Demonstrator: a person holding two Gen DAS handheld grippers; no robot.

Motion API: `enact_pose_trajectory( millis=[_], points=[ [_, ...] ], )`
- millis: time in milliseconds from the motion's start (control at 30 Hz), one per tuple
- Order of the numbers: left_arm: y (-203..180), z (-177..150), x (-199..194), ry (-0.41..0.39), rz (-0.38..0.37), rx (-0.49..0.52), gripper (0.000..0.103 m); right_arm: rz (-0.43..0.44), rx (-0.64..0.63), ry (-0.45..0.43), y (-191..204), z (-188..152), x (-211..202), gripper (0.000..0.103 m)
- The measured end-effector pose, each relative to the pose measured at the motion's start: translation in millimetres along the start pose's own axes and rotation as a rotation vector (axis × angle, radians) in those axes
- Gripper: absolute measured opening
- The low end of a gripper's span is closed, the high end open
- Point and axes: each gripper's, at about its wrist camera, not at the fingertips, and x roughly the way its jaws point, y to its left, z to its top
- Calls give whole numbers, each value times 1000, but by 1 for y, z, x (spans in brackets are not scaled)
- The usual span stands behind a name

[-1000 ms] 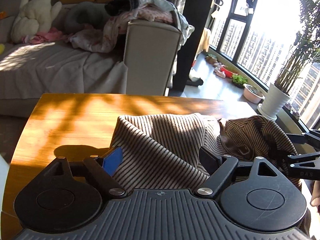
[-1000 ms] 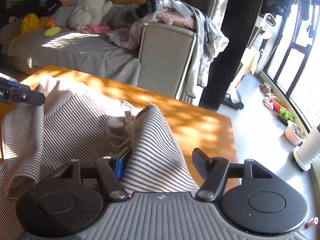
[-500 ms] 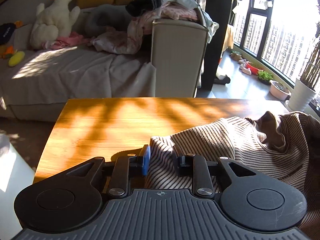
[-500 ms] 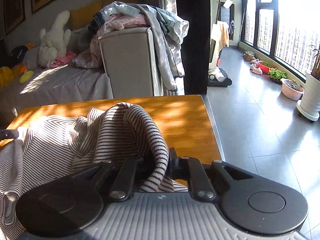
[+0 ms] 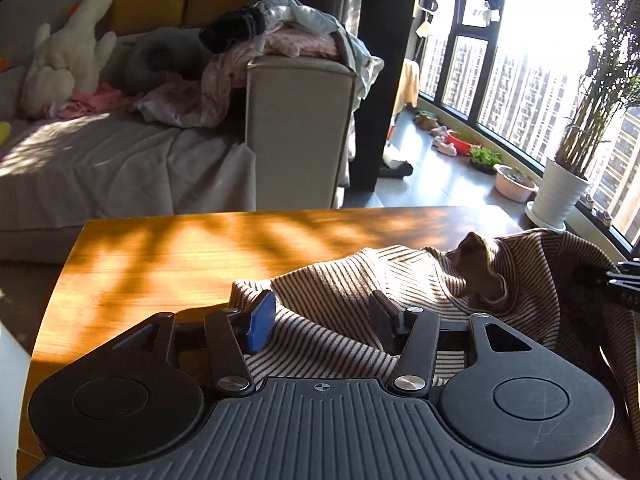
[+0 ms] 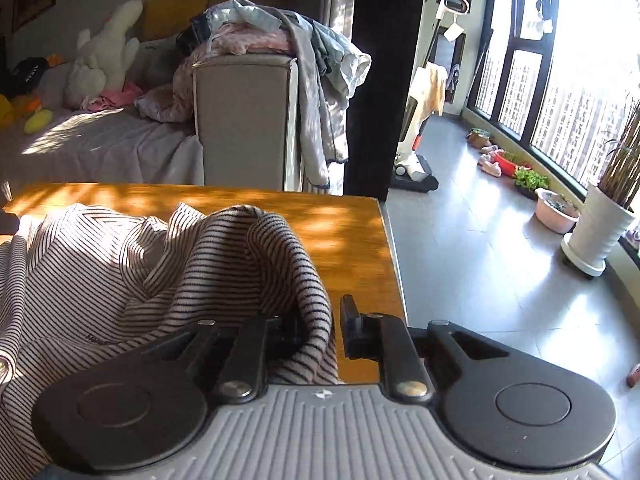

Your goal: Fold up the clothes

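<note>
1. Left wrist view: our left tongs [image 5: 322, 322] stand released, the blue-padded finger [image 5: 260, 326] and the black finger [image 5: 382, 326] well apart, with a fold of the brown-and-cream striped knit garment [image 5: 344, 280] lying between them but not pinched.
2. We see the garment heaped on the right half of the orange wooden desk [image 5: 160, 256], its edge reaching just past the blue pad and its bulk rising toward the right, where a collar-like opening [image 5: 480, 268] stands up.
3. At the right edge of this view the black tip of our right tongs [image 5: 620, 280] touches the raised cloth.
4. Right wrist view: our right tongs [image 6: 316, 328] are parted, and a hanging fold of the striped garment [image 6: 280, 248] drapes over the left finger and fills much of the gap; the right finger [image 6: 352, 328] stands clear of the cloth, so nothing is clamped.
5. From here we see the garment spread from the tongs toward the left across the desk [image 6: 352, 240], crumpled and sunlit, near the desk's right edge.
6. Beyond the desk we see a grey sofa [image 5: 120, 160] with a white plush toy [image 5: 68, 64] and a pile of loose clothes on its armrest [image 5: 280, 40]; a white potted plant [image 6: 600, 232] stands on the floor by the window.
</note>
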Motion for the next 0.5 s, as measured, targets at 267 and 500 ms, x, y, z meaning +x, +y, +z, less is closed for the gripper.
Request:
enact_pose_trajectory(
  millis=[267,500],
  points=[
    [8,-13,14,44,33,-5,61,379,0,70,75,48,27,37],
    [27,-13,6,31,16,-27,70,397,45,223,106,33,104,8]
  ],
)
